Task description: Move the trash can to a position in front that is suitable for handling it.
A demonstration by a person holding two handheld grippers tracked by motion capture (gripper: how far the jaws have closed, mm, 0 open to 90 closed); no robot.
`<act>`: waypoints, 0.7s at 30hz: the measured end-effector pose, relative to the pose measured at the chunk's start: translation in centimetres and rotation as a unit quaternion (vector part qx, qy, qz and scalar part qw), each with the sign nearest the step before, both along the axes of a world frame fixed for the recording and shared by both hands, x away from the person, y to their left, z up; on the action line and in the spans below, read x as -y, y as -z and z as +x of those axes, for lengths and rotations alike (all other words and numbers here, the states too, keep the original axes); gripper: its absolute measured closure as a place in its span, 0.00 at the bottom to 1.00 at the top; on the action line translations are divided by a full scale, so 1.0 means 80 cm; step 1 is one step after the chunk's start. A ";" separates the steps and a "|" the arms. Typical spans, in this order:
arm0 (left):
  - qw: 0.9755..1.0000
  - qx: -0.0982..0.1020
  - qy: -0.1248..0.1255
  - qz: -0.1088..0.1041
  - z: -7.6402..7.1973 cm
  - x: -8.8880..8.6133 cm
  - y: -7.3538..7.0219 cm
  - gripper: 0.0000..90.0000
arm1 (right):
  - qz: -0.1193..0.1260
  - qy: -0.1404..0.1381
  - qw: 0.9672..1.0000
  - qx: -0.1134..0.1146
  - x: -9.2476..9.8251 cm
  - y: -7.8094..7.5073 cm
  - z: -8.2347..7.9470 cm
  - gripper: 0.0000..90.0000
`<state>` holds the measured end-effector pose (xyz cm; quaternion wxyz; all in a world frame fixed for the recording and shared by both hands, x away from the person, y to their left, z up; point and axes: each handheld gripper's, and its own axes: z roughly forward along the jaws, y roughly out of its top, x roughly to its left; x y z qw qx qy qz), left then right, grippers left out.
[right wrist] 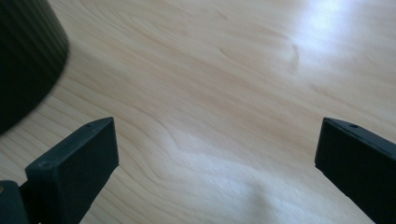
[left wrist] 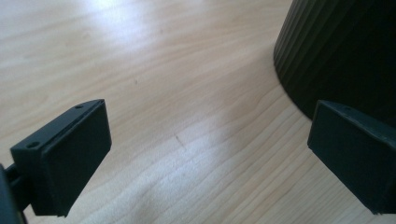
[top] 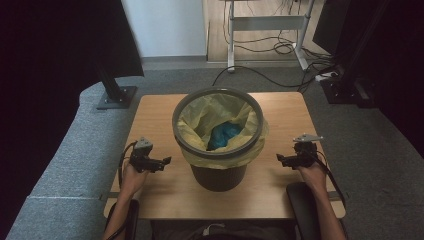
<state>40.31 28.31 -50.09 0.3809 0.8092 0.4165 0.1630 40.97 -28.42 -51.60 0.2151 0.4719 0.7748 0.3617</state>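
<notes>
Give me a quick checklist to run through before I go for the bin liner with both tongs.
1. Left tongs open, nothing held: ok.
2. Right tongs open, nothing held: ok.
3. Bin upright on the table, between the tongs: ok.
4. Yellow liner folded over the rim all round: ok.
5. Blue item lies inside the liner: ok.
6. Liner snagged inside the bin: cannot tell.

high view: above, facing forward-down on whole worktop point(top: 165, 192) | gripper views: low, close over the wood | shared: worktop, dark bin point(top: 218, 172) wall
</notes>
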 end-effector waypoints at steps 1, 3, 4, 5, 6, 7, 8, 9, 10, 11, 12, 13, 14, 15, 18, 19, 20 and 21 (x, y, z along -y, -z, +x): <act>1.000 -0.002 -0.001 0.002 0.001 0.000 0.004 0.00 | -0.001 0.001 1.000 -0.005 0.003 0.003 0.000 0.00; 1.000 -0.007 0.000 0.007 0.002 0.000 0.012 0.00 | -0.008 0.004 1.000 -0.012 0.009 0.011 -0.001 0.00; 1.000 -0.011 0.001 0.009 0.003 0.000 0.016 0.00 | -0.012 0.006 1.000 -0.014 0.011 0.014 -0.001 0.00; 1.000 -0.015 0.002 0.014 0.004 0.000 0.020 0.00 | -0.015 0.006 1.000 -0.018 0.013 0.019 -0.001 0.00; 1.000 -0.018 0.003 0.020 0.005 0.001 0.023 0.00 | -0.018 0.006 1.000 -0.022 0.015 0.023 -0.001 0.00; 0.999 -0.022 0.004 0.025 0.006 0.001 0.026 0.00 | -0.022 0.007 0.999 -0.025 0.017 0.027 -0.001 0.00; 0.999 -0.026 0.005 0.028 0.007 0.002 0.030 0.00 | -0.023 0.007 0.999 -0.029 0.019 0.030 -0.001 0.00; 0.999 -0.029 0.007 0.031 0.007 0.003 0.032 0.00 | -0.022 0.006 0.999 -0.032 0.021 0.033 -0.001 0.00; 0.999 -0.033 0.009 0.033 0.008 0.003 0.035 0.00 | -0.020 0.007 0.999 -0.033 0.023 0.036 -0.001 0.00; 0.999 -0.035 0.010 0.036 0.008 0.004 0.038 0.00 | -0.020 0.007 0.999 -0.035 0.025 0.039 -0.001 0.00; 0.998 -0.037 0.010 0.039 0.008 0.005 0.040 0.00 | -0.020 0.006 0.999 -0.039 0.027 0.042 -0.001 0.00; 0.998 -0.039 0.009 0.044 0.008 0.005 0.043 0.00 | -0.020 0.006 0.999 -0.041 0.029 0.046 0.000 0.00; 0.998 -0.041 0.010 0.050 0.008 0.005 0.046 0.00 | -0.021 0.006 0.999 -0.044 0.030 0.049 0.000 0.00; 0.997 -0.043 0.010 0.057 0.008 0.006 0.049 0.00 | -0.019 0.005 0.999 -0.036 0.031 0.051 -0.001 0.00; 0.997 -0.050 0.009 0.059 0.010 0.004 0.057 0.00 | -0.017 0.004 0.999 -0.030 0.033 0.052 -0.002 0.00; 0.997 -0.050 0.008 0.060 0.010 0.005 0.057 0.00 | -0.017 0.004 0.999 -0.030 0.033 0.052 -0.002 0.00; 0.997 -0.049 0.004 0.061 0.010 0.006 0.057 0.00 | -0.017 0.004 0.999 -0.030 0.033 0.052 -0.002 0.00; 0.997 -0.049 0.003 0.060 0.010 0.006 0.057 0.00 | -0.016 0.005 0.999 -0.030 0.033 0.052 -0.003 0.00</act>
